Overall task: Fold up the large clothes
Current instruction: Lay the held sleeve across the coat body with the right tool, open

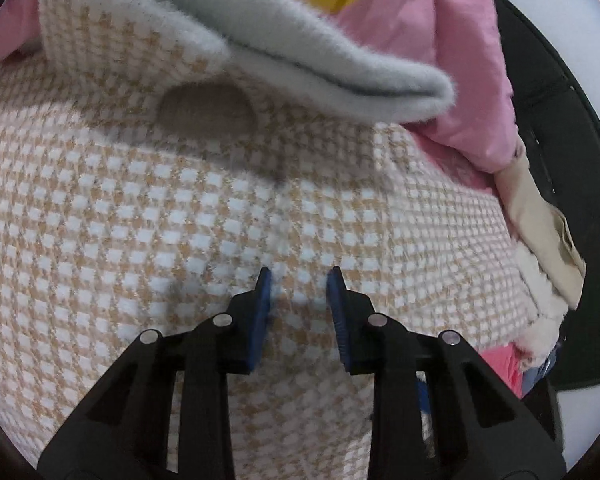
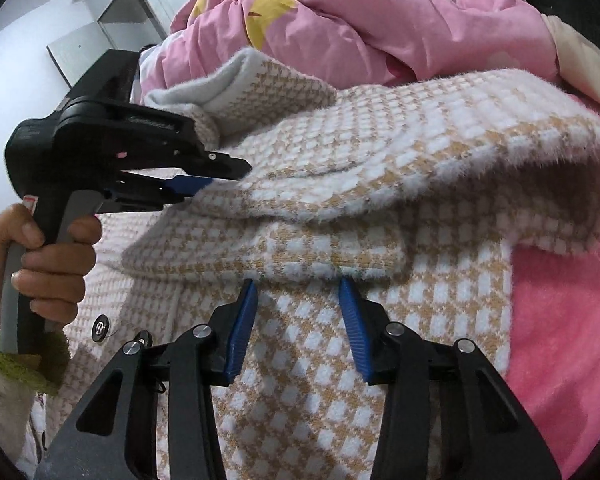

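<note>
My left hand (image 2: 48, 264), at the far left of the right wrist view, grips the handle of the left tongs (image 2: 224, 176), whose blue pads are drawn narrow against the edge of a folded-over layer of the checked coat (image 2: 380, 184); I cannot tell whether that edge is truly pinched. In the left wrist view the same left tongs (image 1: 299, 276) press down into the tan-and-white weave, cloth bulging in the narrow gap between the pads. A covered button (image 1: 206, 110) sits above them, below the grey fleecy collar (image 1: 320, 40). The coat lies spread over a bed, with a pink quilt (image 2: 380, 20) heaped behind it and a pink blanket (image 2: 560, 340) at its right. A dark round button (image 2: 100, 326) shows on the coat's lower layer near my hand. The right tongs (image 2: 299, 282) stand moderately apart, tips at the lower edge of the folded flap, pads not pressing on cloth.
</note>
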`<state>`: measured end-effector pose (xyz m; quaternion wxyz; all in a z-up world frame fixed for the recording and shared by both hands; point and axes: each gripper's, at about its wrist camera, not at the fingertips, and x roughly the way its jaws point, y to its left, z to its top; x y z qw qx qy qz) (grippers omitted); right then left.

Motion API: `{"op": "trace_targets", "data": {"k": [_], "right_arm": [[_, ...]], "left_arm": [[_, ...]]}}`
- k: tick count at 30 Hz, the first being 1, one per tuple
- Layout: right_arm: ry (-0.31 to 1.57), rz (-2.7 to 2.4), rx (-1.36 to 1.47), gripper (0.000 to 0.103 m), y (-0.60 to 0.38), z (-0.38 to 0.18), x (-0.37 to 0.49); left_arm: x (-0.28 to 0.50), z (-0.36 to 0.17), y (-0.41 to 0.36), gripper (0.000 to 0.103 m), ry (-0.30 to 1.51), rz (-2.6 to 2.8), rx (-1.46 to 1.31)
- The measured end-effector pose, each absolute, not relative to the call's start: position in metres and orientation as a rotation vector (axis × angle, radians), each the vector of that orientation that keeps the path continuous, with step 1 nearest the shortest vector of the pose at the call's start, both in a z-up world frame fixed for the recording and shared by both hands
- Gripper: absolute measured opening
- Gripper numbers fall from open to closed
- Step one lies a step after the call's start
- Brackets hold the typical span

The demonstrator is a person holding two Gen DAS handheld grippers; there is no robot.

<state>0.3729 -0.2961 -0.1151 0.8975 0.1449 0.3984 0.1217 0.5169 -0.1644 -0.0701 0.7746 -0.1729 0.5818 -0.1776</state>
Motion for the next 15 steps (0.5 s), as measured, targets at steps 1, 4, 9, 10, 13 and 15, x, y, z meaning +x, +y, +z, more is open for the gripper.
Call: {"op": "trace_targets", "data": {"k": [1,4,9,10,13,15], "right_arm": [[0.821,0.252,0.3,0.041,-0.296,-0.115,0.373],[0.804,0.256,0.304,0.041,-0.297,-0.114,0.371],[0.784,0.268,0.297,0.041,-0.297,-0.111,0.358],[0.782,0.27,0.294,0.041,-0.297,-0.111,0.357],[0.78,0.276,0.289,0.041,-0.296,-0.111,0.355],[0.781,0.287,0.284,0.041,-0.295,-0.11,0.353]], "left_arm": [[0.516,-0.066,-0.167,0.013,1.244,-0.371,-0.361],[0.511,-0.041,-0.172,0.007,1.182,-0.391,-0.319],[0.48,0.053,-0.154,0.007,0.943,-0.452,-0.231],[0.471,0.072,-0.143,0.007,0.898,-0.447,-0.214],[0.451,0.095,-0.106,0.007,0.826,-0.391,-0.17],[0.441,0.091,-0.077,0.007,0.801,-0.325,-0.136]]}}
